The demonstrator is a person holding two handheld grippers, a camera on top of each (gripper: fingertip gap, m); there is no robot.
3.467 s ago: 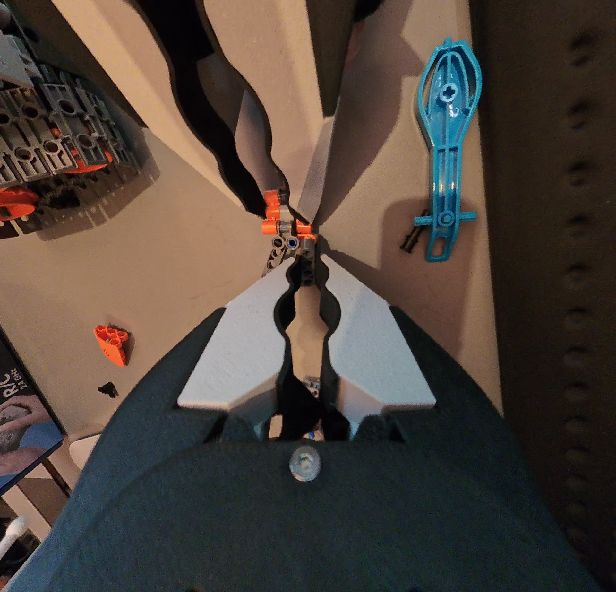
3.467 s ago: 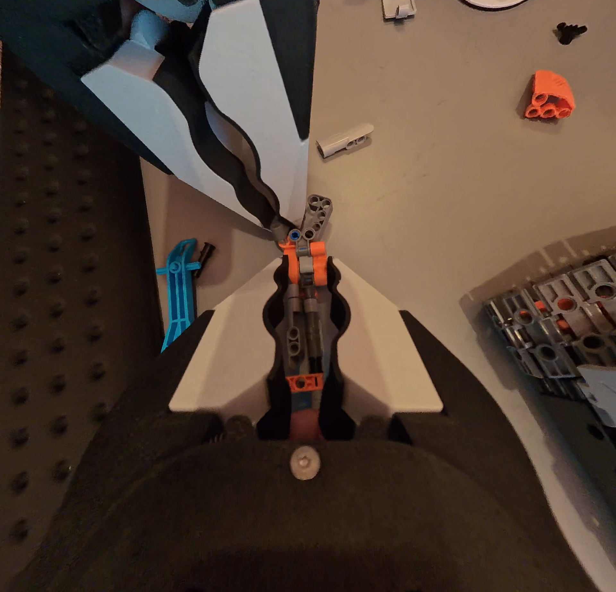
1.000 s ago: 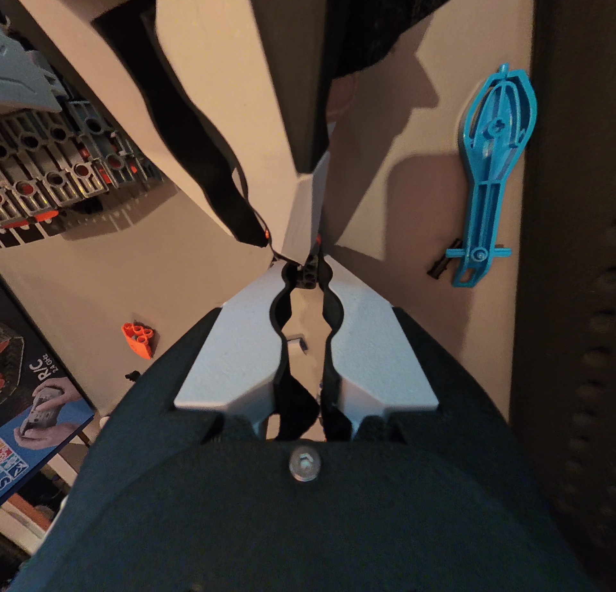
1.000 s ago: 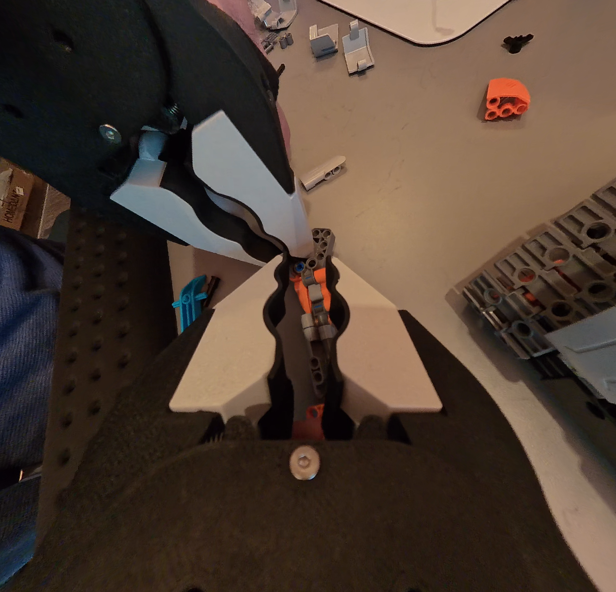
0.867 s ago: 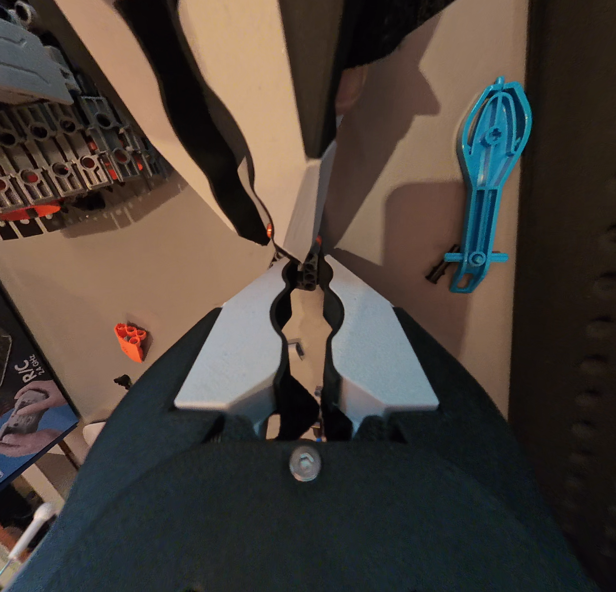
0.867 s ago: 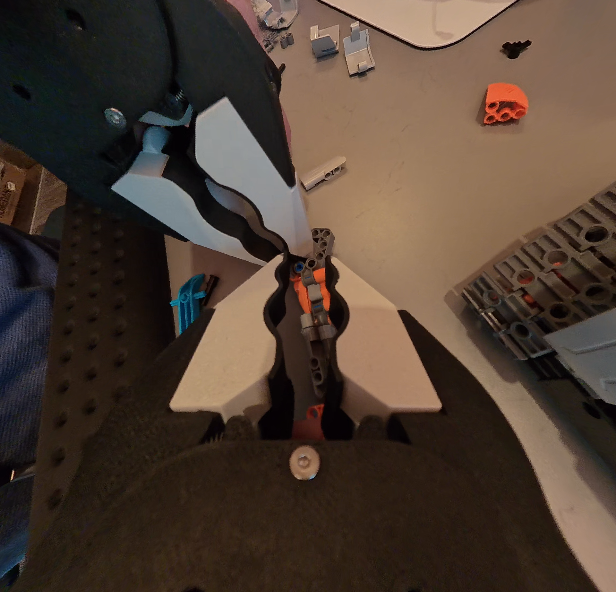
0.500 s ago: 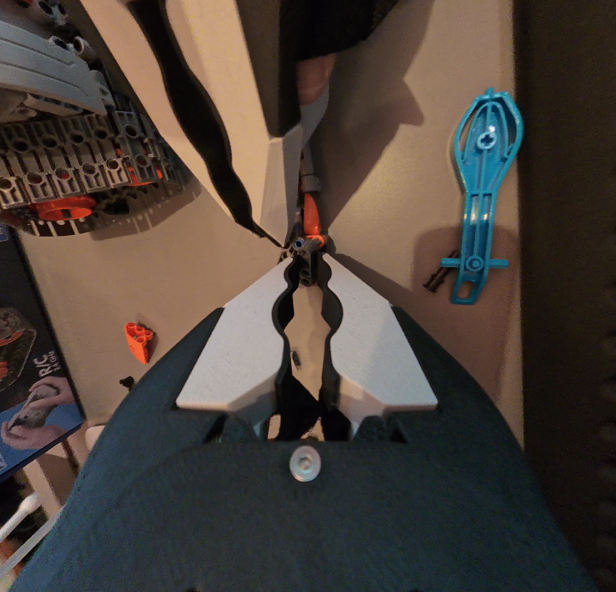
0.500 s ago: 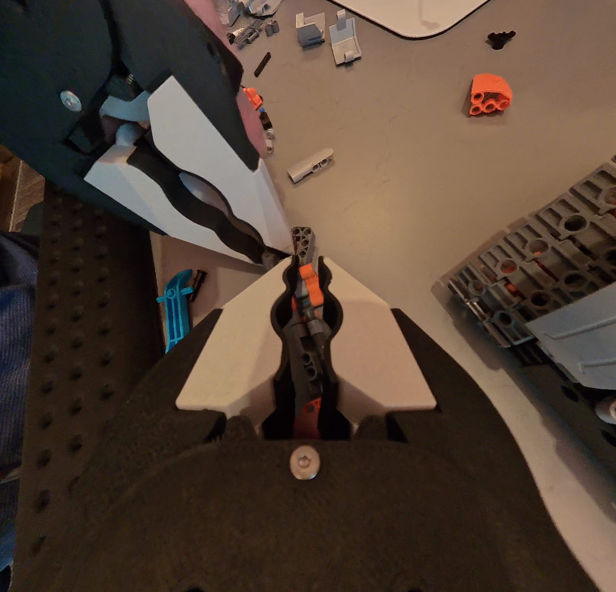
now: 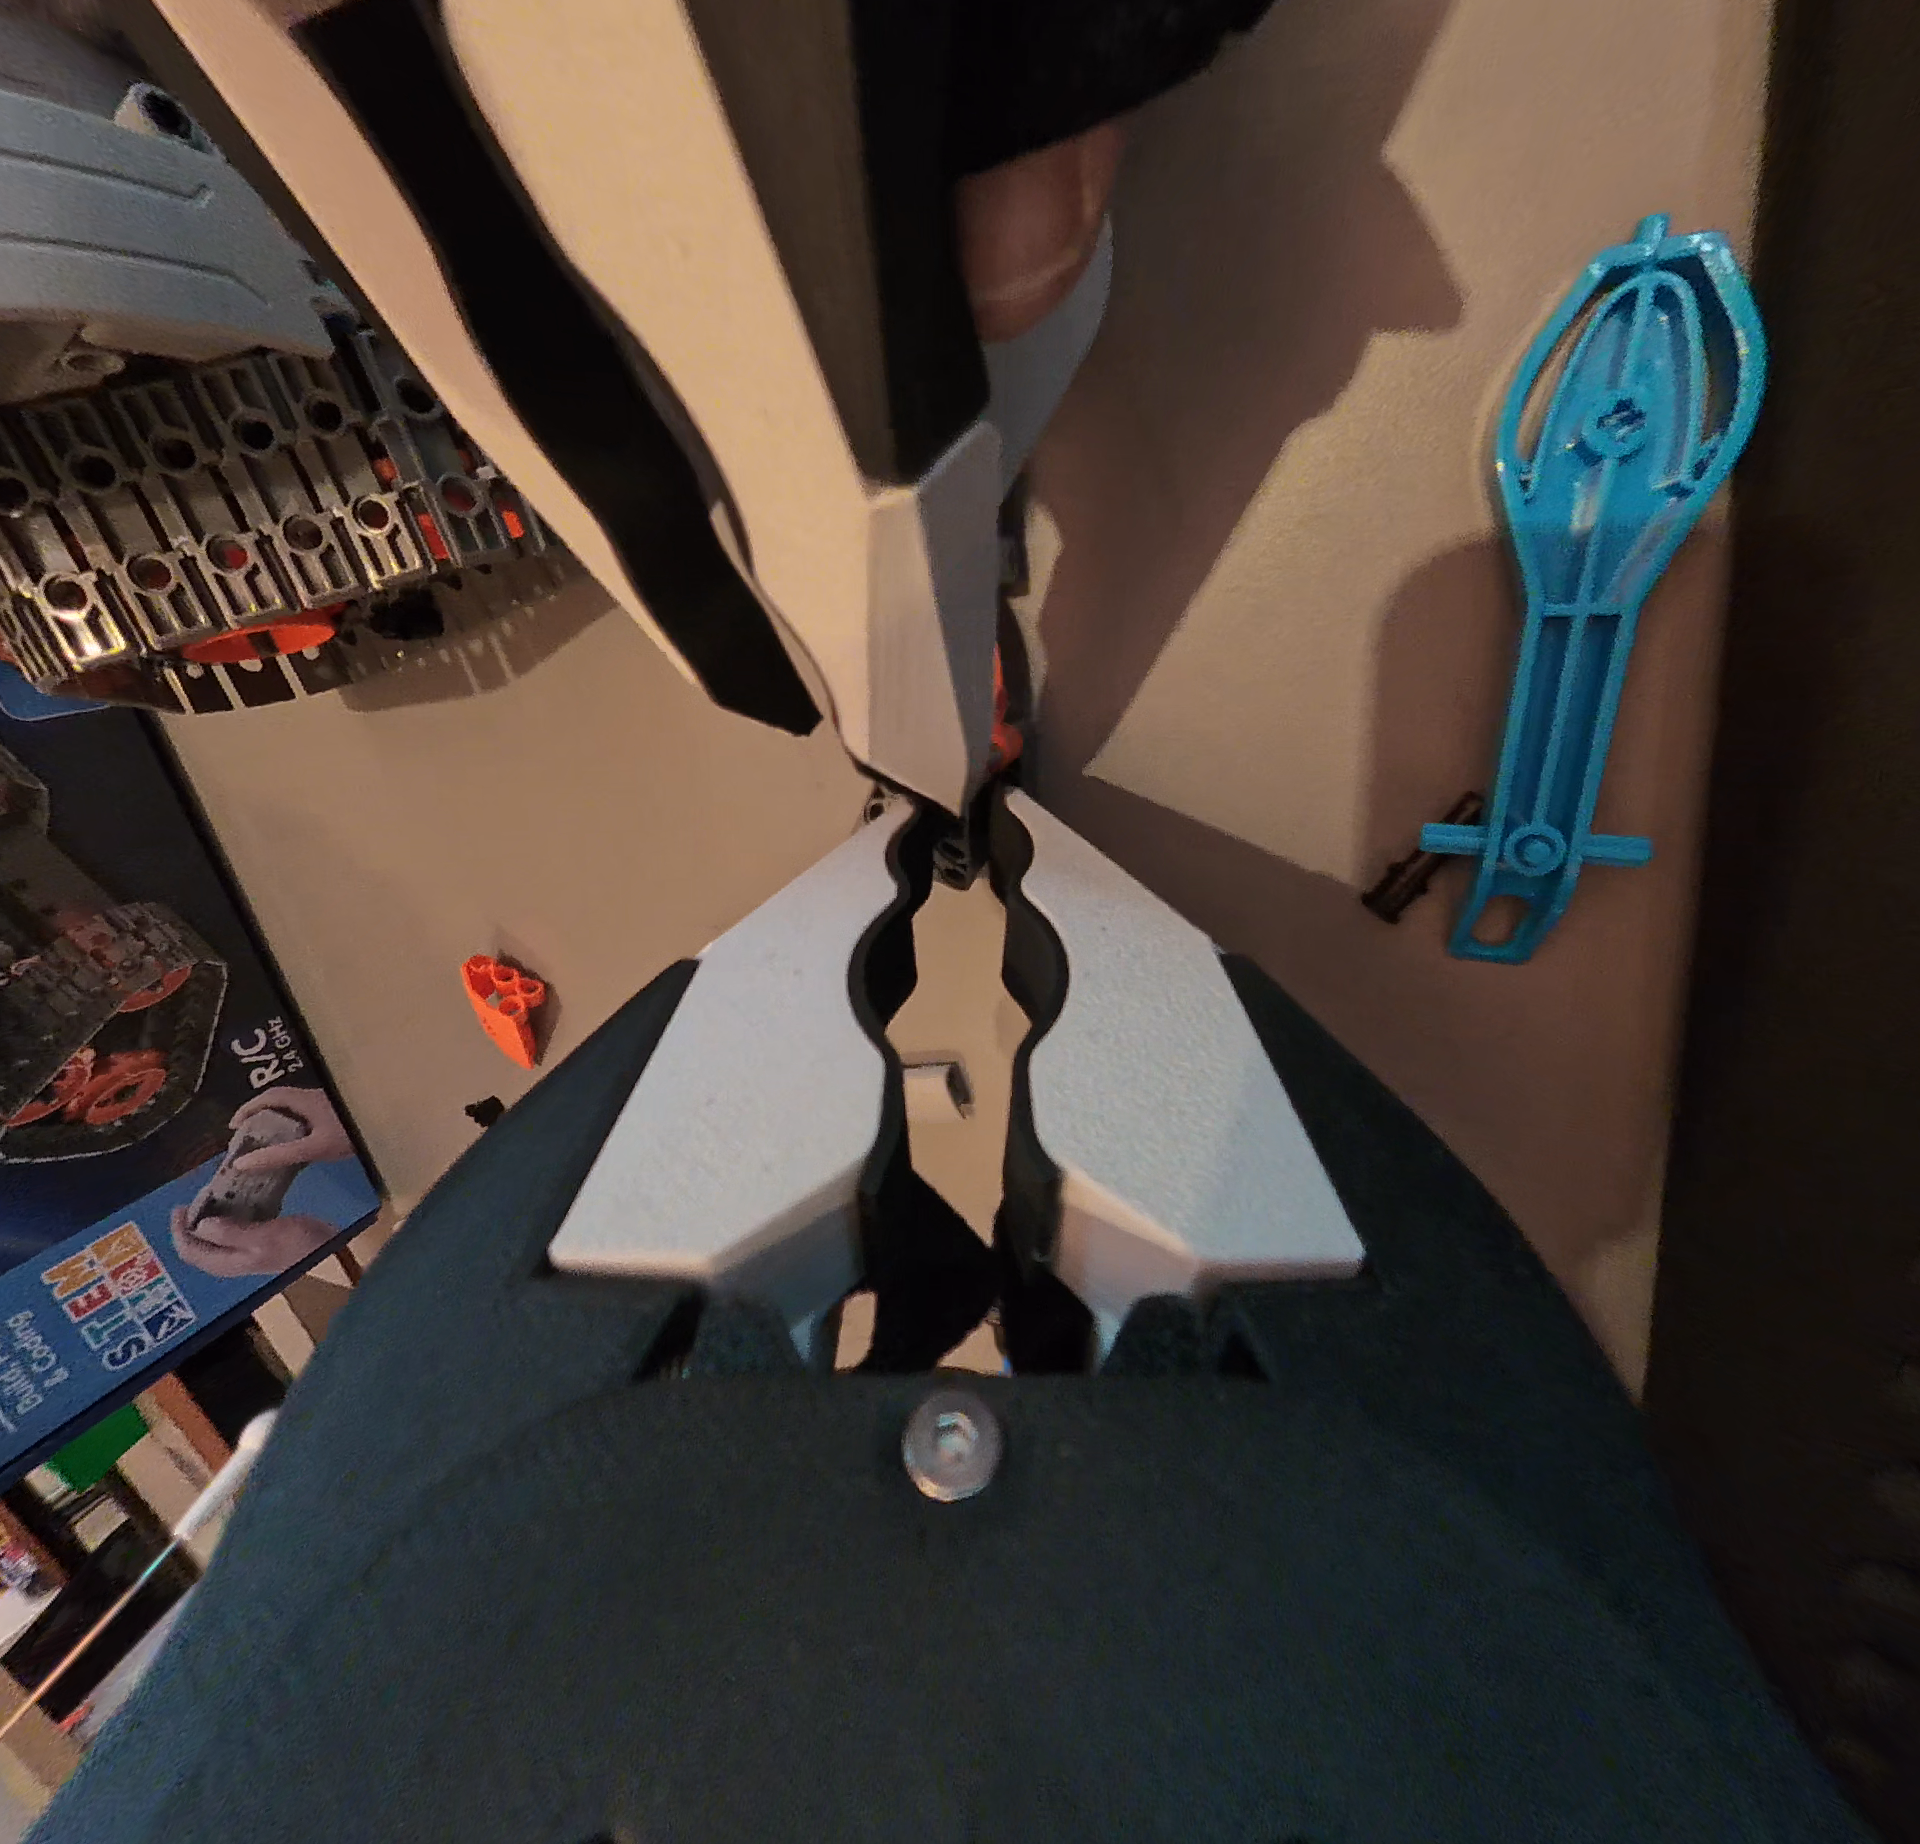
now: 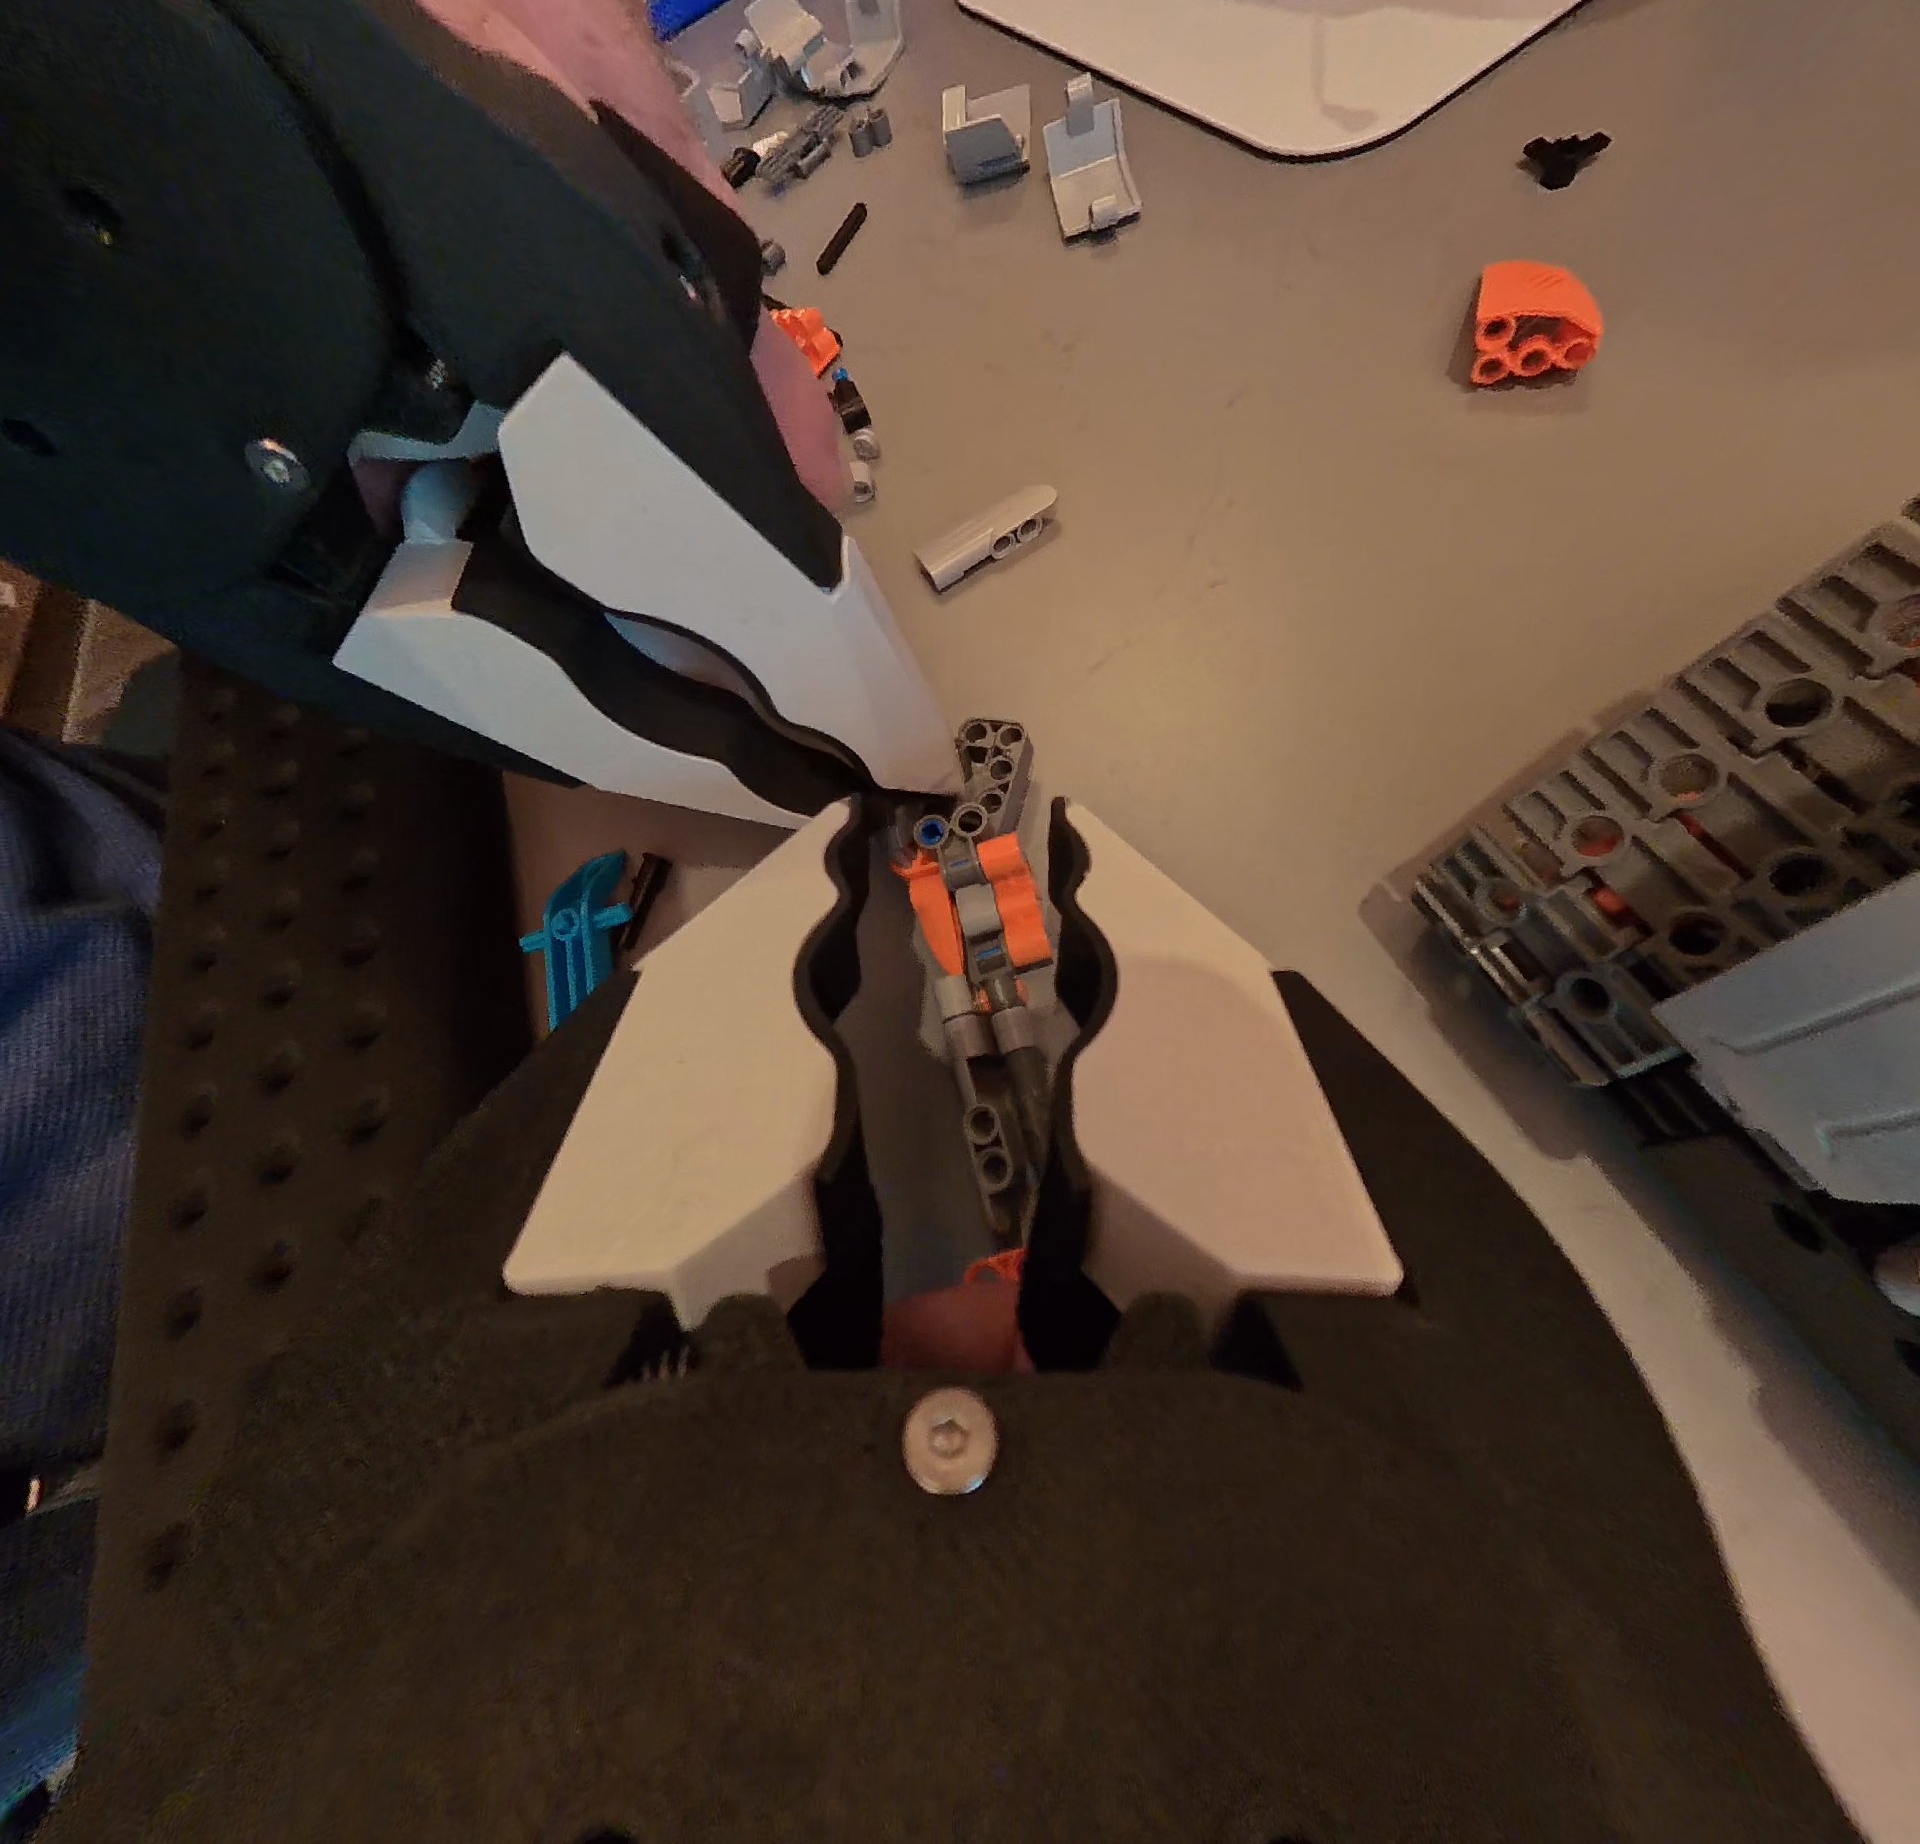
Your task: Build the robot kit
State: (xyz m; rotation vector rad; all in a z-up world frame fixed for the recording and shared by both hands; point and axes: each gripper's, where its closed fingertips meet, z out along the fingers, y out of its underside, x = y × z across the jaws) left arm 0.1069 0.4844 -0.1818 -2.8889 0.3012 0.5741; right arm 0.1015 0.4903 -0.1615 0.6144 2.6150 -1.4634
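A small orange and grey brick assembly (image 10: 977, 921) lies between the fingers of my right gripper (image 10: 956, 818). The jaws stand partly apart, with a gap showing on each side of the assembly. My left gripper (image 9: 956, 823) meets it tip to tip and is shut on the assembly's dark grey end (image 9: 958, 852). In the right wrist view the left gripper (image 10: 894, 781) comes in from the upper left, with a hand behind it. In the left wrist view the right gripper (image 9: 925, 786) reaches down from above and hides most of the assembly. Both are above the beige table (image 10: 1247, 547).
A grey tracked model (image 10: 1683, 859) lies at the right. An orange curved piece (image 10: 1532, 324), a grey beam (image 10: 987, 537), several loose grey parts (image 10: 1086, 158) and a white mat (image 10: 1299, 59) lie farther off. A blue paddle-shaped tool (image 9: 1590, 547) lies beside a dark studded mat (image 9: 1829, 859). A printed box (image 9: 135, 1119) is at the left.
My right gripper's jaws have widened around the assembly since half a second ago. The left gripper stays shut on its dark end. Both grippers have shifted and turned a little.
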